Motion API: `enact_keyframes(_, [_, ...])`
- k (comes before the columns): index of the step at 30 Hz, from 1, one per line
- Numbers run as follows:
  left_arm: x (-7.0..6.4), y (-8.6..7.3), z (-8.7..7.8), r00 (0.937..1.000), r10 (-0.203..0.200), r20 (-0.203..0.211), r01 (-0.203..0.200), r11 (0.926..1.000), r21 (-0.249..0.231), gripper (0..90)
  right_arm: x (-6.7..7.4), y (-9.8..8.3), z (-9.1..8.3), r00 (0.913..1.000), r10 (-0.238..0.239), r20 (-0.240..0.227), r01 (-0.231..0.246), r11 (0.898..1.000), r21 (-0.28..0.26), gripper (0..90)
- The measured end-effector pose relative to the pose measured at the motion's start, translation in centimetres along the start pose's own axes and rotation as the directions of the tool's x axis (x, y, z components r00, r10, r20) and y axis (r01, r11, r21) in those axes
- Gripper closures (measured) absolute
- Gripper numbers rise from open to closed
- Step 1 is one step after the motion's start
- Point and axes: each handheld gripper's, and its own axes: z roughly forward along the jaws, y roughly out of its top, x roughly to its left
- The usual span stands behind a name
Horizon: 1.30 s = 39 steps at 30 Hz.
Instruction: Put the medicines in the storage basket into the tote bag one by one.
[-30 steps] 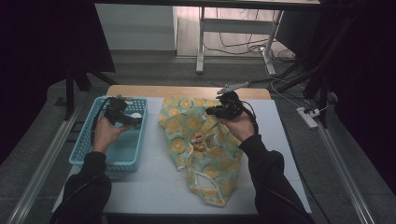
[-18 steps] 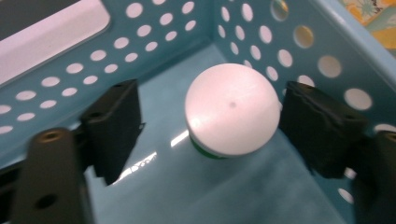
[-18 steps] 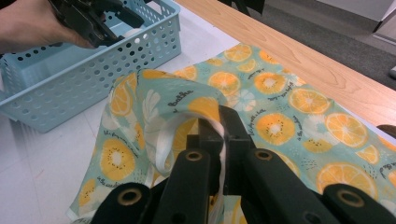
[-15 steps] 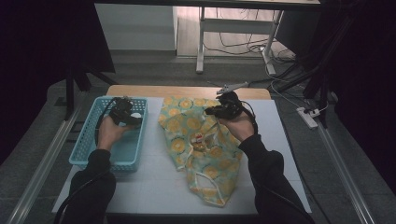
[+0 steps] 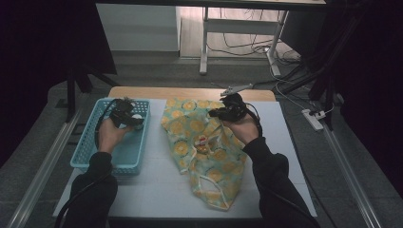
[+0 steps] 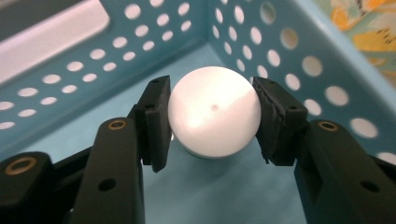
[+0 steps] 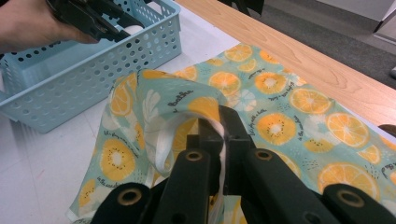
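A white ball sits between the two pads of my left gripper, which is shut on it low inside the blue perforated basket. From above, that gripper is at the basket's far end, with the ball at its tip. My right gripper is shut on the white-lined rim of a teal cloth bag printed with orange slices, holding that edge raised. In the high view the right gripper is over the upper part of the bag, which lies spread across the middle of the table.
The basket stands at the left of the white table top, close beside the bag. A small orange and red object rests on the bag's middle. A wooden strip runs along the far edge.
The left hand has shifted a little to the right inside the basket. The right gripper has kept its hold on the bag in the same place.
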Motion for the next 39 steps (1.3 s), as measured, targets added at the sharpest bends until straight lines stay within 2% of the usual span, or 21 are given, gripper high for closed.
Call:
enact_keyframes(3, [0.0,0.1,-0.6,0.9999,-0.011,0.008,0.011,0.9998,-0.016,51.0,0.0,0.0,0.0,1.0,-0.001,0.0,0.001,1.0,-0.002,90.0])
enact_keyframes(6, [-0.1,0.2,-1.3,0.9999,-0.004,0.013,0.004,0.9997,-0.022,51.0,0.0,0.1,-0.1,1.0,0.0,0.001,0.0,1.0,-0.003,90.0])
enact_keyframes(8, [-0.2,0.3,-1.9,1.0,0.004,-0.001,-0.004,0.9997,-0.024,51.0,0.0,0.1,-0.1,1.0,-0.003,0.001,0.003,1.0,-0.005,90.0])
enact_keyframes(13, [-0.4,0.5,-3.6,1.0,0.004,-0.004,-0.004,0.9994,-0.035,51.1,0.0,0.1,-0.3,1.0,-0.005,0.003,0.005,1.0,-0.009,90.0])
enact_keyframes(19, [-1.0,0.6,-5.9,0.9998,0.018,-0.011,-0.019,0.9964,-0.083,51.1,0.1,0.2,-0.3,1.0,-0.004,0.002,0.004,1.0,-0.015,90.0])
enact_keyframes(23, [-1.7,0.7,-7.1,0.9995,0.03,0.01,-0.028,0.9943,-0.103,51.1,0.2,0.3,-0.3,1.0,-0.007,0.001,0.007,1.0,-0.014,90.0])
enact_keyframes(26, [-2.4,0.8,-7.7,0.9988,0.03,0.039,-0.026,0.9946,-0.1,51.1,0.3,0.4,-0.3,0.9999,-0.011,-0.001,0.011,1.0,-0.013,90.0])
enact_keyframes(30, [-3.3,0.9,-8.3,0.9976,0.051,0.047,-0.046,0.9934,-0.105,51.0,0.4,0.5,-0.4,0.9999,-0.012,-0.001,0.012,1.0,-0.014,90.0])
enact_keyframes(35, [-4.2,1.1,-9.2,0.996,0.037,0.081,-0.029,0.994,-0.106,51.1,0.4,0.6,-0.5,0.9999,-0.015,0.003,0.015,1.0,-0.014,90.0])
enact_keyframes(39, [-5.6,1.4,-9.9,0.9933,0.069,0.092,-0.058,0.9914,-0.117,51.0,0.3,0.6,-0.5,0.9999,-0.01,0.004,0.01,1.0,-0.014,90.0])
